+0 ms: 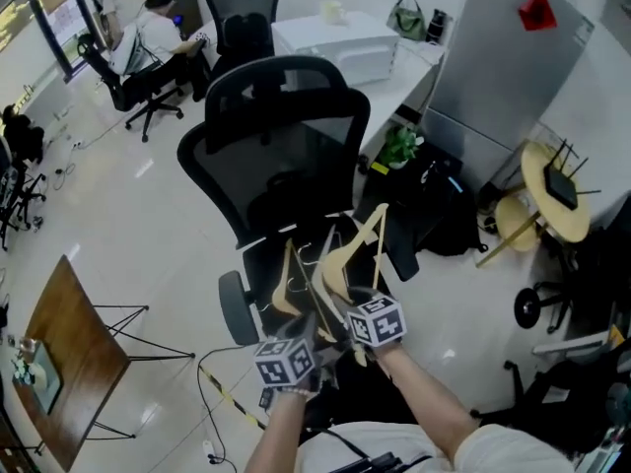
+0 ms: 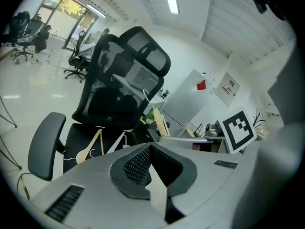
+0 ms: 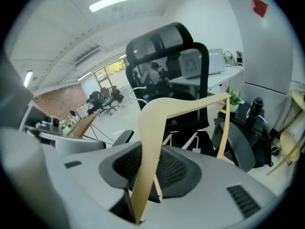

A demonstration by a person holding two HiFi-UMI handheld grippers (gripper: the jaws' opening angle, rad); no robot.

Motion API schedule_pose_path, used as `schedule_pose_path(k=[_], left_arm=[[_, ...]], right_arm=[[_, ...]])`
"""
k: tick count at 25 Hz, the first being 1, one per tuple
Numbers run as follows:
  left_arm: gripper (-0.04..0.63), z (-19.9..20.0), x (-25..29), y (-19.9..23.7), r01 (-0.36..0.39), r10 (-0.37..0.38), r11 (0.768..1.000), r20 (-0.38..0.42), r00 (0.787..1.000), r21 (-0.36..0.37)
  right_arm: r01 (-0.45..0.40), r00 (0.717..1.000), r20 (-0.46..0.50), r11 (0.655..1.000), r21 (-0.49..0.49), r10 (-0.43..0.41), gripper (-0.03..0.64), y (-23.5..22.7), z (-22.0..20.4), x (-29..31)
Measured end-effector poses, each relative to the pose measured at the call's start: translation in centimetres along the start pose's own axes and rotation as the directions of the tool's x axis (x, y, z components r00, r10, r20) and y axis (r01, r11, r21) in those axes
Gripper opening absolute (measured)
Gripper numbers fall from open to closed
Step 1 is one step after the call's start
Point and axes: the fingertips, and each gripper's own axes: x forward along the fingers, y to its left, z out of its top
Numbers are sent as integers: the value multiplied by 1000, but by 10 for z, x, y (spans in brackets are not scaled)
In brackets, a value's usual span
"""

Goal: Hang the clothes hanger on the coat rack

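Observation:
My right gripper (image 1: 347, 304) (image 3: 143, 194) is shut on one end of a pale wooden hanger (image 1: 353, 249) (image 3: 157, 128). The hanger rises from the jaws, and its metal hook (image 3: 136, 90) stands in front of the black office chair (image 1: 281, 136). My left gripper (image 1: 304, 331) (image 2: 156, 194) sits close beside it, shut on a pale wooden piece (image 2: 158, 197). The gripper's own body hides which hanger that piece belongs to. Another wooden hanger (image 1: 286, 279) (image 2: 89, 148) lies on the chair seat with white hangers (image 2: 116, 142). At the right stands a pale wooden stand (image 1: 547, 190), possibly the coat rack.
The office chair fills the space straight ahead. A white desk (image 1: 335, 42) and a grey cabinet (image 1: 513, 57) stand behind it, with bags and a plant (image 1: 399, 146) on the floor. A brown folding table (image 1: 69, 353) is at the left. People sit at desks far left.

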Motion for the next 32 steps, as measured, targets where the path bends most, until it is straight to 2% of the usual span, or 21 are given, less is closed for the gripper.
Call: schedule_pose_path(k=[5,10,13,19,23,29,32], left_arm=[[-2,30,-6,-70,114,-116,985,8,993,131],[-2,56,-11,-145,219,-224,935,-14,975,279],[-2,64,-14,-192,290,-294,892,-43,955,346],[-2,54,-7,-287,441,-428,785,-132,894,435],[-2,24,8,-353,526,-487,714,-213,847,462],[-2,-35,37,-446,616,-532,642,-313,787,457],[-2,-67,46,-501,661,-559,590,-356,749,463]], right_arm=[[2,989,147,997,83,-14,141,-3,39,-77],[-14,957,287,984,177,-38,141,-13,65,-151],[-21,931,358,974,227,-63,141,-20,75,-193],[41,868,462,953,300,-183,141,-58,74,-275],[57,820,508,921,385,-263,141,-96,51,-336],[42,737,567,863,504,-367,141,-152,7,-429],[44,693,587,837,546,-419,141,-179,-19,-482]])
